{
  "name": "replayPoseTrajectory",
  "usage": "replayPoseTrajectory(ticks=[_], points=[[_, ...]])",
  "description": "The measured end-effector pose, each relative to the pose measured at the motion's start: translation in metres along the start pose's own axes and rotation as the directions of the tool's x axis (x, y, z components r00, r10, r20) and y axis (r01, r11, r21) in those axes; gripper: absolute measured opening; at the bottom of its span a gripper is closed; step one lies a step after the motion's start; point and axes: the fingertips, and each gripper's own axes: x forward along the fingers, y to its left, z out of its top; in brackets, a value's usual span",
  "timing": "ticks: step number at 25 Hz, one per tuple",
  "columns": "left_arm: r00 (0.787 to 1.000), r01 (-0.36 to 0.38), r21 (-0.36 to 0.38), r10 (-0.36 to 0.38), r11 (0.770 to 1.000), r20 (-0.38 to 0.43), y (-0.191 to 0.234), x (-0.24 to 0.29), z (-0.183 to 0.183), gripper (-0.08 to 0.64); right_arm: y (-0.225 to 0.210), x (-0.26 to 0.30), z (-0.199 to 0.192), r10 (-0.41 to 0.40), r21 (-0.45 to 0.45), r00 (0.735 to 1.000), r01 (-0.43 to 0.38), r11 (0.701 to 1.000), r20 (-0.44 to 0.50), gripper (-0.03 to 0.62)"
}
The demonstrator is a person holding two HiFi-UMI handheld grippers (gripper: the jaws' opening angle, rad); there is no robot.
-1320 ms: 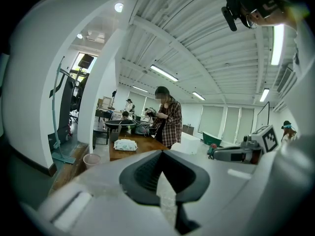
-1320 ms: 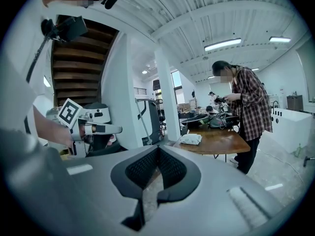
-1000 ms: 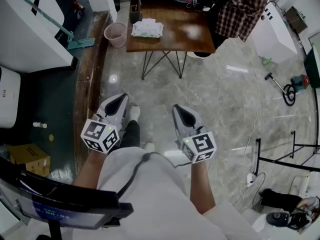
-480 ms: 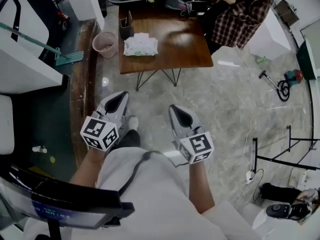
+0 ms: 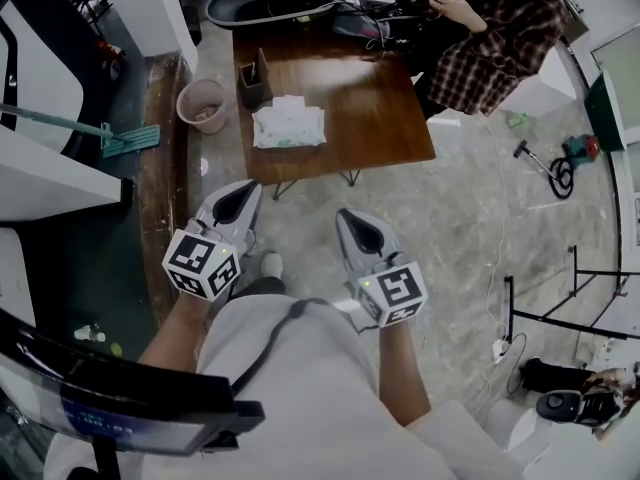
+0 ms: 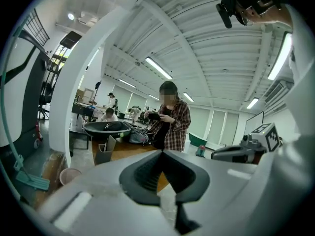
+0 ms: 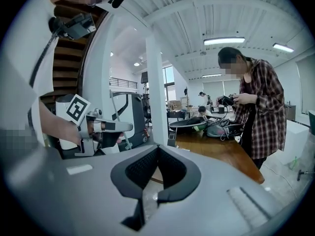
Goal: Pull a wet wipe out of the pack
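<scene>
Though left gripper (image 5: pixel 245 193) and right gripper (image 5: pixel 352 223) sit closed, wipe pack (image 5: pixel 288 126) print illegible

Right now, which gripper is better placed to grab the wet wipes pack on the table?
Left, probably. The wet wipe pack lies nearly straight ahead of the left gripper; the right gripper sits off to its side. Both are shut, empty and short of the table.

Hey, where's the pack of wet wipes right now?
In the head view the wet wipe pack lies on the left side of the wooden table, close to the dark holder, with the pink bin on the floor further left.
</scene>
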Motion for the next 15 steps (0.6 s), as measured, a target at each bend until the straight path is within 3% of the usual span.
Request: replayPoseTrajectory(ticks=[6, 15], points=[[1.000, 0.020, -0.017, -0.020, 1.000, -0.002, 0.035, 0.013, 0.009, 0.003, -0.007, 0.031, 0.011, -0.028, 0.003, 0.999, 0.028, 1.000, -0.028, 0.008], [1.000, 0.000, -0.048, 0.000, 0.999, 0.007, 0.054, 0.023, 0.006, 0.003, -0.013, 0.057, 0.016, 0.006, 0.002, 0.999, -0.006, 1.000, -0.035, 0.008]])
